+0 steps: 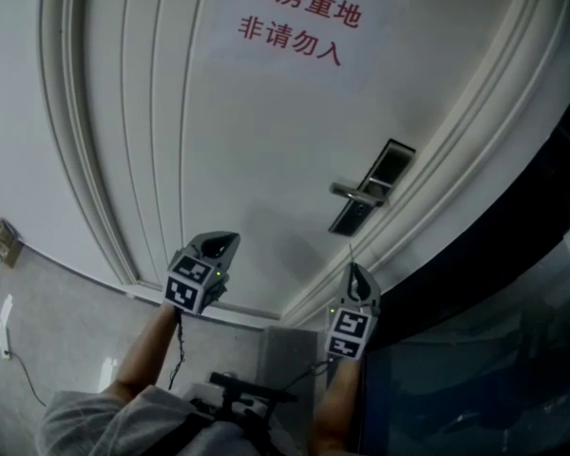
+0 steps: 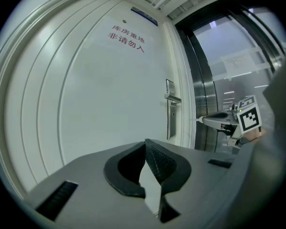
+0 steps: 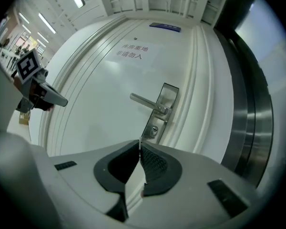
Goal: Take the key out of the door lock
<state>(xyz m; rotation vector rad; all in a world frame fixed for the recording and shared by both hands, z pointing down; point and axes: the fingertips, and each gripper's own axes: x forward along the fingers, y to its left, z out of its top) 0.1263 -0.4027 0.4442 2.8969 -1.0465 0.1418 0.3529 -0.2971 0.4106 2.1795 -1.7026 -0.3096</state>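
Observation:
The white door [image 1: 266, 141] carries a silver lock plate [image 1: 372, 186] with a lever handle [image 1: 358, 194]. In the right gripper view the keyhole cylinder [image 3: 154, 130] sits under the handle [image 3: 148, 101] with no key in it. My right gripper [image 3: 140, 143] is shut, and a thin metal sliver, the key [image 3: 140, 139], pokes out of its tips. Seen from the head view, that gripper [image 1: 352, 270] hovers below the lock, a short way off the door. My left gripper [image 1: 223, 242] is shut on nothing, further left in front of the door panel.
A paper sign with red characters [image 1: 294, 19] hangs high on the door. Moulded white frame [image 1: 427, 198] borders the lock side, with dark glass and steel panels [image 1: 513, 331] beyond it. A wall socket [image 1: 5, 243] sits low on the left.

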